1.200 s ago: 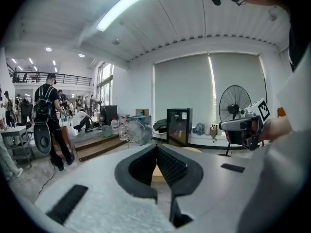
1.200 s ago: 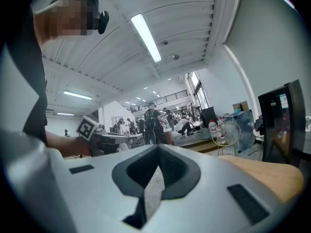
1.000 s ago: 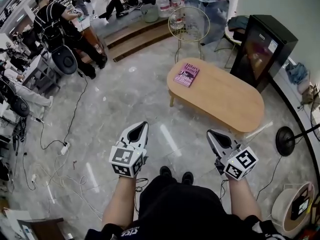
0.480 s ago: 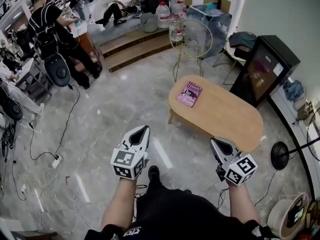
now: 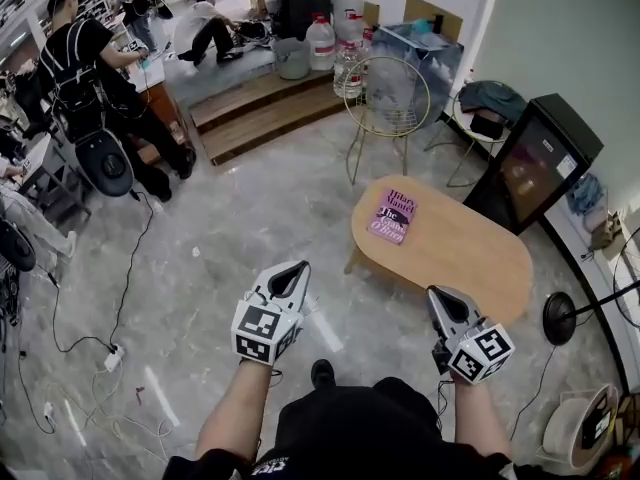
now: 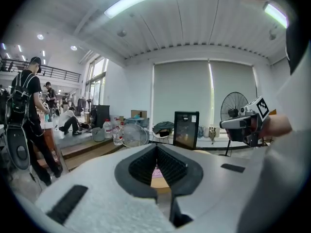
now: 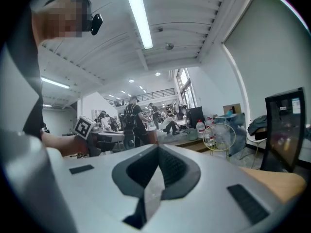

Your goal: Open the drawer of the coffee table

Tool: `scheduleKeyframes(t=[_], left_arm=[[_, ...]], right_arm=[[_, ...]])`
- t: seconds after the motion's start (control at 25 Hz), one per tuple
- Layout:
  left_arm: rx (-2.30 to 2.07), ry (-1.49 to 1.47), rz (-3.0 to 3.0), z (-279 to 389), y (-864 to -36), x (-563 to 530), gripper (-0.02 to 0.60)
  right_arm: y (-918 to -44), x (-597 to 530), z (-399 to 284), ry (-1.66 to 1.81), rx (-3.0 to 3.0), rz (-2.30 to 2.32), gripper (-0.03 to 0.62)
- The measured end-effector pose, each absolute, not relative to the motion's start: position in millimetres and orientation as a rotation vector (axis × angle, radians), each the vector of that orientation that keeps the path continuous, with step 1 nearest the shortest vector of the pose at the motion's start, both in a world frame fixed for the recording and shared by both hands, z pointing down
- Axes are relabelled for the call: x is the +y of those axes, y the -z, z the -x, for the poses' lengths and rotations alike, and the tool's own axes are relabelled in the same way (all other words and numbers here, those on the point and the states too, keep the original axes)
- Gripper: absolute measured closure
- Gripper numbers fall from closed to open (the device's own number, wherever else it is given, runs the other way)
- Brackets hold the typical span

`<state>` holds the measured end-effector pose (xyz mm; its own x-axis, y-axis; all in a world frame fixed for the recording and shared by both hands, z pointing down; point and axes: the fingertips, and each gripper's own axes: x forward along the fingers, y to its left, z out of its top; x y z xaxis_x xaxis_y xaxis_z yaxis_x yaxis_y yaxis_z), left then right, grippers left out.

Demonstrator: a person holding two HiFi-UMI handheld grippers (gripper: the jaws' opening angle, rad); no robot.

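Note:
The oval wooden coffee table stands ahead and to the right on the marble floor, with a purple book lying on its near-left end. No drawer front shows from here. My left gripper hovers over the floor, well short of the table's left end, jaws shut and empty. My right gripper is held just in front of the table's near edge, also shut with nothing in it. In the left gripper view the table shows through the closed jaws, and the right gripper appears at the right.
A wire chair stands beyond the table and a black cabinet to its right. A floor fan's base sits at the right. People work at the far left beside wooden steps; cables trail on the floor.
Both grippers have travelled forward with the person across the floor; the coffee table now sits closer to the right gripper. Both sets of jaws stayed shut.

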<state>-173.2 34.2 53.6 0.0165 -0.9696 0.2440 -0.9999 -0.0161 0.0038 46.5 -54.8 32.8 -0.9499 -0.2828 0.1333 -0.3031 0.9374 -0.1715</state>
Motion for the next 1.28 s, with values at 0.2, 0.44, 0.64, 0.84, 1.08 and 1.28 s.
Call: scheduleKeyframes(t=[0.2, 0.44, 0.64, 0.84, 1.08, 1.28], left_arm=[[-2.001, -0.207, -2.116, 172.8, -64.9, 10.7, 0.572], [-1.879, -0.214, -2.194, 139.3, -67.7, -27.2, 0.572], [-1.845, -0.252, -2.202, 107.4, -68.4, -64.4, 0.572], [-1.780, -0.292, -2.220, 74.3, -86.9, -86.9, 0.572], [-1.725, -0.279, -2.225, 83.4, -100.9, -99.6, 0.572], [-1.675, -0.272, -2.272, 118.2, -101.9, -99.9, 0.572]], right_arm=[[-41.6, -68.8, -44.2, -0.309, -2.944, -0.512, 0.589], [-46.4, -100.5, -69.8, -0.330, -2.939, -0.638, 0.589], [-68.7, -119.7, -97.4, -0.403, -2.935, -0.655, 0.589], [-101.7, -121.5, -105.7, -0.482, -2.916, -0.602, 0.589], [-99.1, -122.2, -94.7, -0.489, -2.898, -0.621, 0.589], [-96.4, -125.5, -81.4, -0.518, -2.844, -0.770, 0.589]])
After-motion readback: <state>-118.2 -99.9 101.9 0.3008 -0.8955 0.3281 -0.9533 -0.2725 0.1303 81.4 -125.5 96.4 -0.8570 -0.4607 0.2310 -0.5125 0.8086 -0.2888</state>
